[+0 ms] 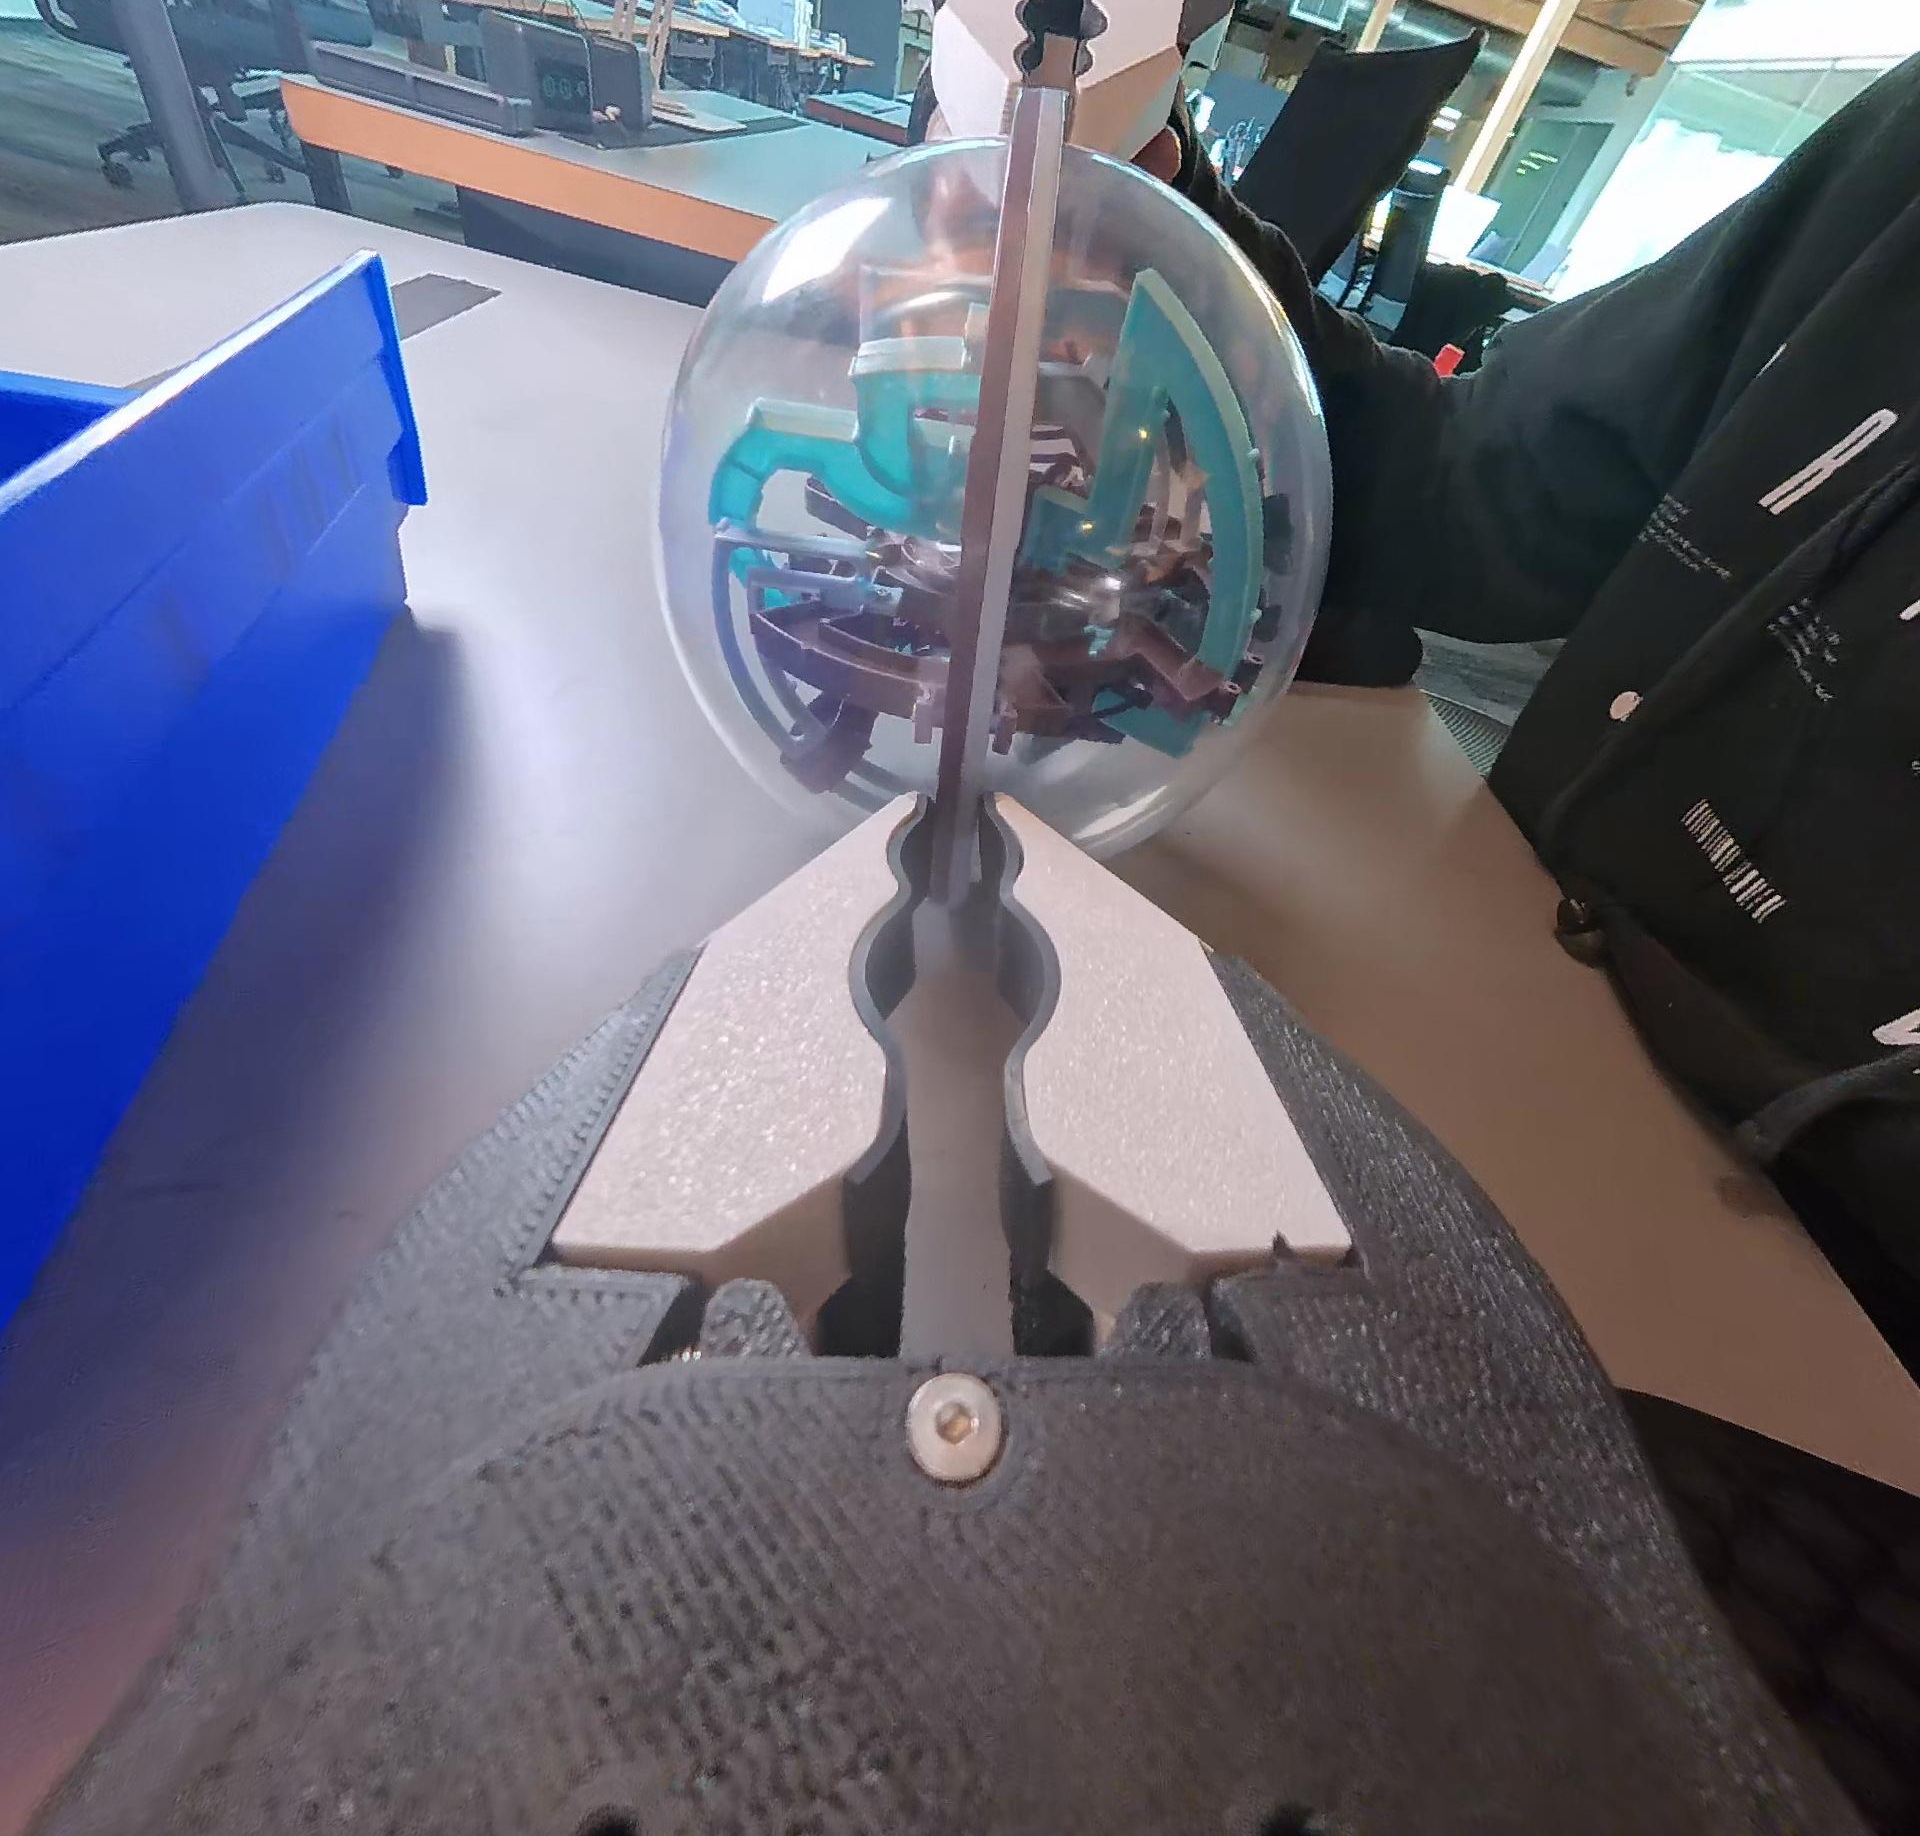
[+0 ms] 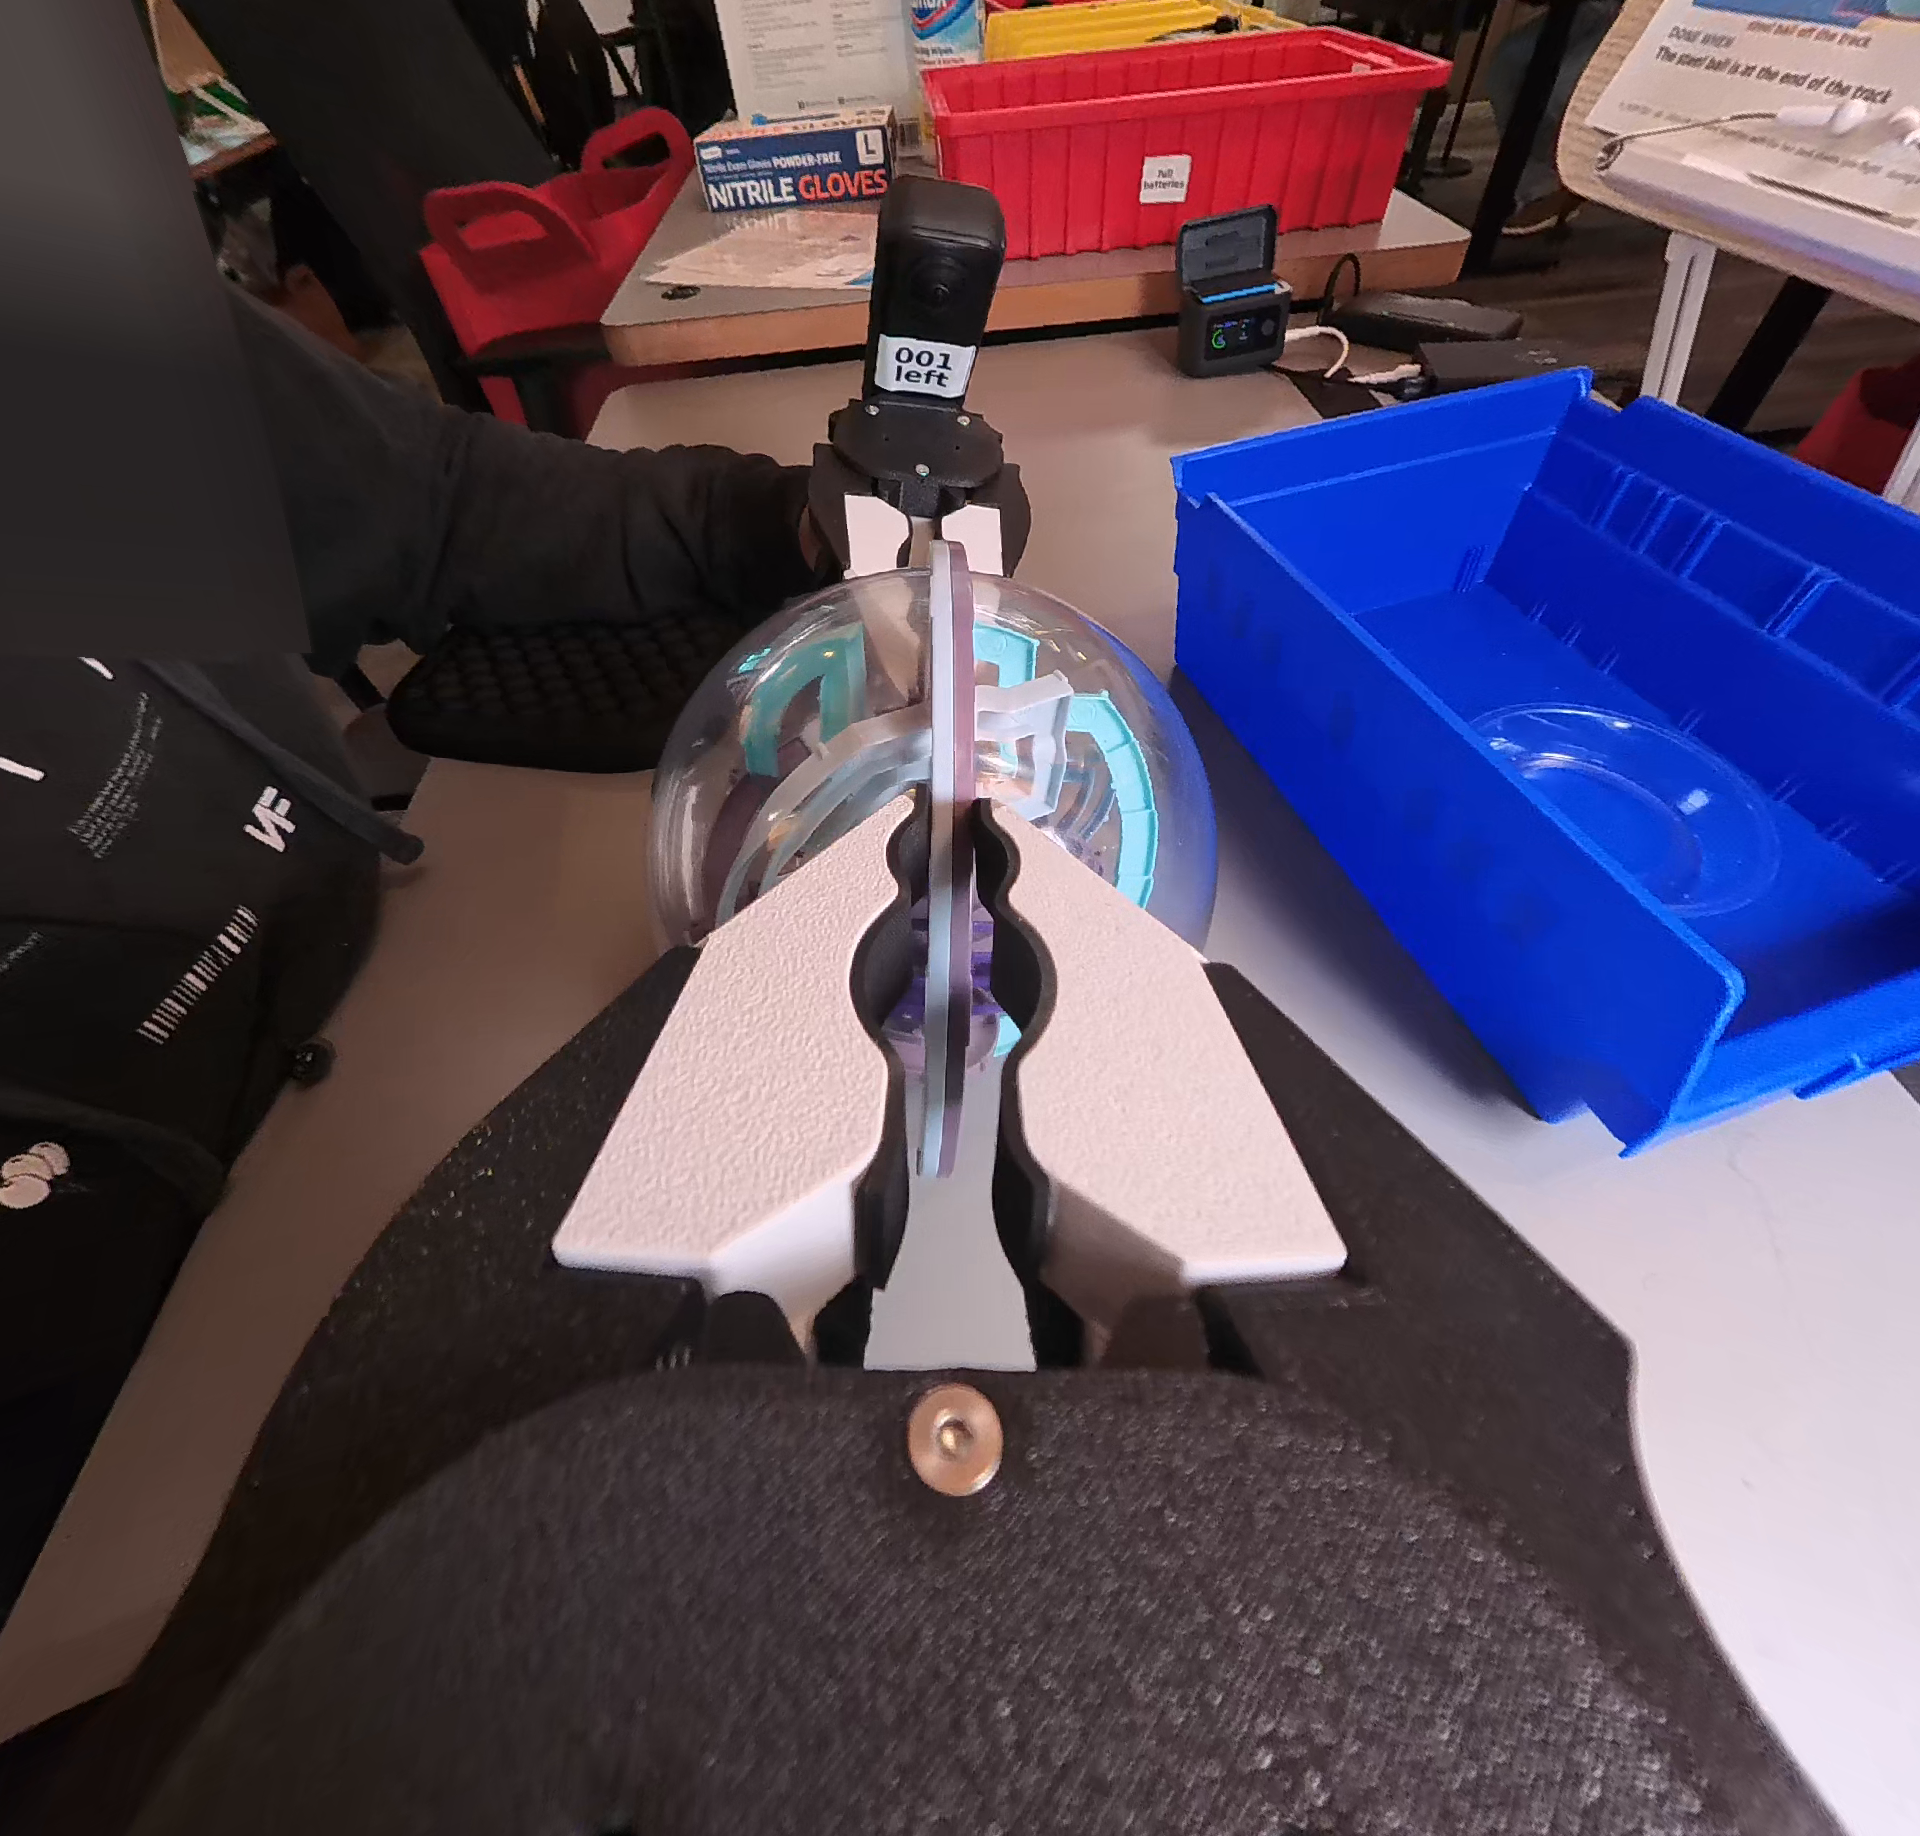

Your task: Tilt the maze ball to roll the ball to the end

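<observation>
Nearest in the left wrist view, the left gripper (image 1: 958,830) had its two white fingers (image 1: 821,965) drawn close, pinching the thin grey rim (image 1: 1003,498) that ringed the maze ball (image 1: 995,498). The clear sphere, filled with teal and brown tracks, stood just above the pale table (image 1: 582,581), with the rim running upright across its middle. At the far side of the ball, the right gripper (image 1: 1055,41) clamped the same rim from the opposite end. A blue bin (image 1: 197,581) stood on the table to the left, near the ball, and a person's dark sleeve (image 1: 1538,498) lay to the right.

In the right wrist view, the right gripper (image 2: 951,820) likewise gripped the rim (image 2: 951,706) between nearly closed fingers (image 2: 790,997). Beyond the ball (image 2: 935,778), the left gripper (image 2: 935,539) carried a black camera (image 2: 930,280). The blue bin (image 2: 1558,747) held a clear dome (image 2: 1631,810). Farther back stood a red bin (image 2: 1174,145) and a glove box (image 2: 795,165).
</observation>
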A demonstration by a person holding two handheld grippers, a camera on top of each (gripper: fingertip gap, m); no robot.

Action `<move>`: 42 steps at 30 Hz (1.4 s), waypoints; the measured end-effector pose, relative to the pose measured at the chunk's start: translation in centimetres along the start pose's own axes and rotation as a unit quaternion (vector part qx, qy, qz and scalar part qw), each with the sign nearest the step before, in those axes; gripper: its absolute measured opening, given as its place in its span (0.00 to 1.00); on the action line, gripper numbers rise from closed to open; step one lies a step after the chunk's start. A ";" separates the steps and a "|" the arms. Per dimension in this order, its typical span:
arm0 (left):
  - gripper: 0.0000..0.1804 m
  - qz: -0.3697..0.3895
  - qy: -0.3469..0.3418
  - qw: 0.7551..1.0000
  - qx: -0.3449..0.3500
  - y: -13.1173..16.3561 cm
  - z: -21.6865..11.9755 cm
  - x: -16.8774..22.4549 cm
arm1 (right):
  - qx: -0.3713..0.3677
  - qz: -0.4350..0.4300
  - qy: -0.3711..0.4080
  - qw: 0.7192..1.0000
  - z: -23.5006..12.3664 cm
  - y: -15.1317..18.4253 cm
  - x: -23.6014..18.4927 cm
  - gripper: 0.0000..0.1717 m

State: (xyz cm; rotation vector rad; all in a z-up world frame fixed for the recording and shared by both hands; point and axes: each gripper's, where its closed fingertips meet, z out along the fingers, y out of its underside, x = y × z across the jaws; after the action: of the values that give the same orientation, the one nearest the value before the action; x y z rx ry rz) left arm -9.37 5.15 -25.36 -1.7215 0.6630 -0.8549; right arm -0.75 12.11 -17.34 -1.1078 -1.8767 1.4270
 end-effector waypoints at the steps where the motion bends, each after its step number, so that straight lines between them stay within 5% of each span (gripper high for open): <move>1: 0.03 0.000 0.000 1.000 0.000 0.0 0.0 0.0 | 0.001 -0.001 -0.001 1.000 0.0 0.0 0.0 0.03; 21: 0.04 0.037 -0.035 0.996 -0.069 1.9 1.5 -0.1 | -0.042 -0.075 0.036 0.996 0.9 -1.2 -1.7 0.03; 42: 0.03 0.074 -0.061 0.995 0.022 -2.4 1.0 0.5 | 0.029 0.036 0.034 0.998 -2.2 2.0 1.9 0.03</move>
State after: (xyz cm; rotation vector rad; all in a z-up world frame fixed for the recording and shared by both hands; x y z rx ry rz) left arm -8.17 6.04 -23.17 -1.6481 0.6753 -0.6502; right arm 0.61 15.03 -18.68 -1.1917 -1.7530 1.4543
